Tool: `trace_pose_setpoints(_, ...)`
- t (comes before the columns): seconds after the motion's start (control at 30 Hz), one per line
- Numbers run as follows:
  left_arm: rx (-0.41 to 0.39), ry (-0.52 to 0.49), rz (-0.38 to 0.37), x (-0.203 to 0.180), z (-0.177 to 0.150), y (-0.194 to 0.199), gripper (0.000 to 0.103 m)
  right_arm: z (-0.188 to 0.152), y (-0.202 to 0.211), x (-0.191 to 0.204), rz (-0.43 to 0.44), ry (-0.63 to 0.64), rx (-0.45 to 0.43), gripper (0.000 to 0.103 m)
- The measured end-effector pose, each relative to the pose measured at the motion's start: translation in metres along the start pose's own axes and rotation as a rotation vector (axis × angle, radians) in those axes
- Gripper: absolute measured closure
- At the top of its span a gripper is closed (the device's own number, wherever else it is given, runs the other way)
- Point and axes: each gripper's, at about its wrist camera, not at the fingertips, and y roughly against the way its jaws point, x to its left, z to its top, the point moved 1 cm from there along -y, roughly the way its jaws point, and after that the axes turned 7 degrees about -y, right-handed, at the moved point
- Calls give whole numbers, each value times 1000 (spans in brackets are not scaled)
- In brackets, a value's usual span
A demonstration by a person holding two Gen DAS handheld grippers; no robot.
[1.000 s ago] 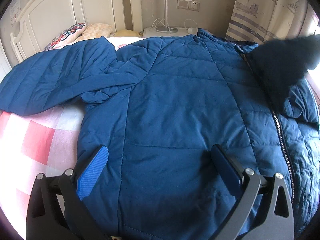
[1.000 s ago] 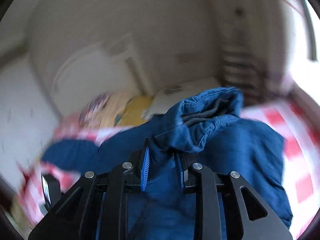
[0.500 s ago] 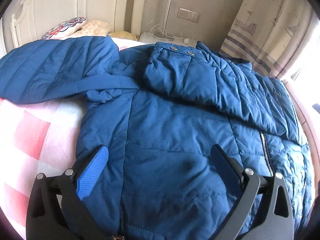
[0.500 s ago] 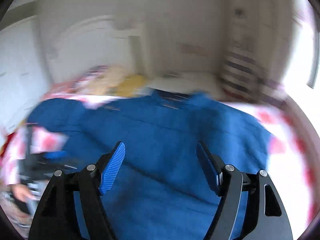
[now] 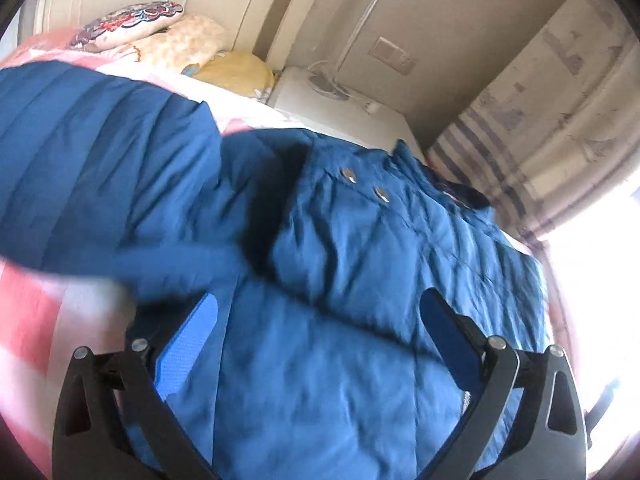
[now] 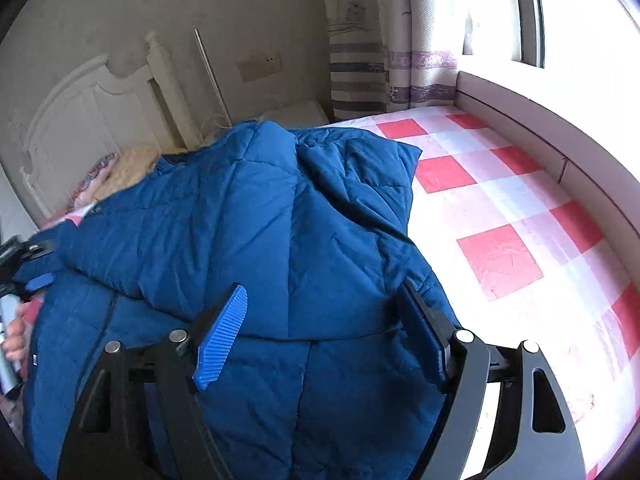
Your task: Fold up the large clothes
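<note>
At the bottom of the right wrist view the right gripper [image 6: 320, 328] has just been opening; its fingers stand spread over the blue puffer jacket [image 6: 248, 240], pinching nothing. The jacket lies on the checked bedsheet [image 6: 500, 220], its right sleeve folded across the body toward the upper left of the frame. In the left wrist view the left gripper [image 5: 320, 328] is likewise spread and empty above the jacket's lower body. The unfolded left sleeve [image 5: 92, 168] stretches from the fingers to the upper left, long axis slanting across the frame, so the left hand looks nearer for the next fold. Beyond lie the pillows [image 5: 160, 36], a white bedside cabinet [image 5: 332, 108] and the curtain [image 5: 560, 112]; nothing blocks the sleeve.
</note>
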Motion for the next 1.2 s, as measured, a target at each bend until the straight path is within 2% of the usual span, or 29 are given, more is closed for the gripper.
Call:
trace_pose_setpoints(0.03,14,7,18,1,6,-11,10,2,5,4,24,-19,-5,28)
trace_pose_setpoints(0.1,23,28,52,3,9,-26,12,3,10,-6,84,-74,-20,28)
trace_pose_setpoints(0.13,-10,19,82,0,8,-27,20,4,13,-14,111,-112,-35,28)
trace_pose_setpoints(0.17,-19,-16,106,-7,7,-27,56,5,16,-14,115,-128,-43,28)
trace_pose_setpoints(0.23,-11,-75,117,-18,4,-27,81,6,19,-21,125,-166,-62,28)
trace_pose_setpoints(0.27,-47,-96,123,-24,1,-17,90,6,19,-23,135,-178,-63,28)
trace_pose_setpoints(0.37,-126,-93,66,-38,-7,18,92,7,21,-24,133,-192,-64,28)
trace_pose_setpoints(0.43,-188,-61,34,-39,-17,53,92,7,21,-23,129,-189,-68,28)
trace_pose_setpoints(0.5,-237,-33,39,-30,-28,81,92,6,21,-24,130,-189,-69,28)
trace_pose_setpoints(0.53,-234,-20,39,-24,-33,86,92,6,21,-24,130,-191,-67,28)
trace_pose_setpoints(0.6,-161,-26,34,-15,-38,77,91,6,19,-24,127,-193,-60,27)
trace_pose_setpoints(0.7,-61,-32,73,-1,-45,47,74,6,16,-24,115,-190,-50,27)
trace_pose_setpoints(0.73,-56,-24,73,4,-47,40,55,6,16,-23,113,-189,-50,27)
trace_pose_setpoints(0.77,-71,-3,74,9,-48,38,36,5,17,-23,108,-188,-52,27)
trace_pose_setpoints(0.87,-177,57,102,17,-53,56,34,4,17,-23,97,-187,-51,27)
trace_pose_setpoints(0.9,-251,54,107,13,-53,71,34,4,17,-23,93,-187,-50,27)
trace_pose_setpoints(0.93,-310,23,110,6,-53,84,31,4,16,-23,88,-184,-47,26)
trace_pose_setpoints(1.0,-377,-86,133,-14,-53,100,25,4,14,-21,74,-175,-36,25)
trace_pose_setpoints(1.07,-355,-182,149,-28,-54,96,17,4,13,-18,62,-165,-30,23)
trace_pose_setpoints(1.13,-257,-239,142,-38,-57,71,16,4,12,-17,51,-156,-25,22)
trace_pose_setpoints(1.2,-131,-231,123,-34,-60,44,16,3,12,-15,41,-148,-22,20)
